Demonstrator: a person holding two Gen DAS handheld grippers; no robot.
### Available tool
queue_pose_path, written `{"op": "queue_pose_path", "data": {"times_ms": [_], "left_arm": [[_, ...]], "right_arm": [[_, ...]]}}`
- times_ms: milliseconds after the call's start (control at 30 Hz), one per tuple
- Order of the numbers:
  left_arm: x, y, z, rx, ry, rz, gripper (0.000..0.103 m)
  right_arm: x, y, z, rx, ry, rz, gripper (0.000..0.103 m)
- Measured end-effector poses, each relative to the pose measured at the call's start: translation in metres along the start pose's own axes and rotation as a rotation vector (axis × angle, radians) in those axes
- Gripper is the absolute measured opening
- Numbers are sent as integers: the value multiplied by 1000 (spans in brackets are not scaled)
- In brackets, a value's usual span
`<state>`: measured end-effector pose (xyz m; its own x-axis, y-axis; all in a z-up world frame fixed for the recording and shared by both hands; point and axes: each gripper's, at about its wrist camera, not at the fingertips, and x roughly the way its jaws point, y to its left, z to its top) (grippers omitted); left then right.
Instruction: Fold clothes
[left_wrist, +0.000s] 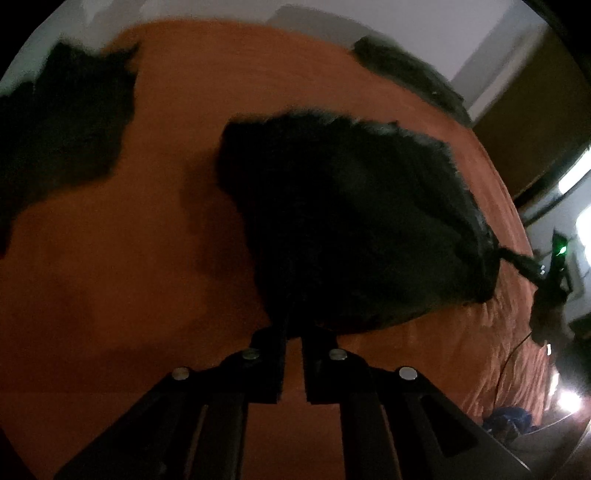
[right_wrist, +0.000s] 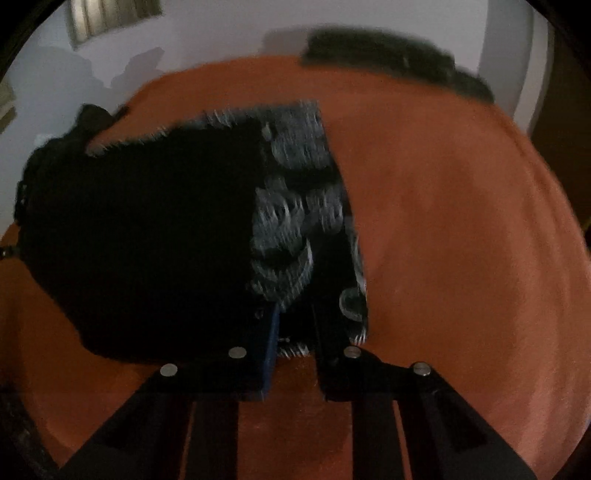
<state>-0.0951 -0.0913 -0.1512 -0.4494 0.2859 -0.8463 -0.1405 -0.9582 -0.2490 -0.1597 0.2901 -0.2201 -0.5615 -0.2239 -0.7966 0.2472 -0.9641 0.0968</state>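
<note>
A black garment (left_wrist: 351, 221) is spread over the orange bed sheet (left_wrist: 129, 277). My left gripper (left_wrist: 297, 328) is shut on its near edge, and the fingertips are buried in the cloth. At the far right, the garment is drawn out to a point where my right gripper (left_wrist: 533, 267) holds it. In the right wrist view the same garment (right_wrist: 147, 240) shows a blurred white print (right_wrist: 291, 229) on its right part. There my right gripper (right_wrist: 297, 328) is shut on the near edge, with printed cloth between its two fingers.
A heap of dark clothes (left_wrist: 55, 129) lies at the left of the bed. A dark folded piece (left_wrist: 406, 74) (right_wrist: 388, 59) rests by the far edge, near the white wall. Blue cloth (left_wrist: 506, 417) lies below the bed's right side.
</note>
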Motion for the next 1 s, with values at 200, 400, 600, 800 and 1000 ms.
{"op": "queue_pose_path", "data": {"times_ms": [200, 400, 600, 800, 1000], "left_arm": [[-31, -54, 50, 227, -215, 23, 24], [22, -73, 93, 217, -217, 44, 46], [92, -44, 111, 61, -159, 339, 66], [103, -16, 118, -129, -199, 266, 76], [128, -9, 116, -132, -212, 324, 76]], "right_arm": [[-13, 51, 23, -86, -29, 184, 16], [38, 59, 4, -86, 208, 163, 16], [33, -27, 0, 109, 224, -14, 4], [10, -32, 73, 61, 68, 41, 7], [77, 34, 162, -85, 58, 199, 7]]}}
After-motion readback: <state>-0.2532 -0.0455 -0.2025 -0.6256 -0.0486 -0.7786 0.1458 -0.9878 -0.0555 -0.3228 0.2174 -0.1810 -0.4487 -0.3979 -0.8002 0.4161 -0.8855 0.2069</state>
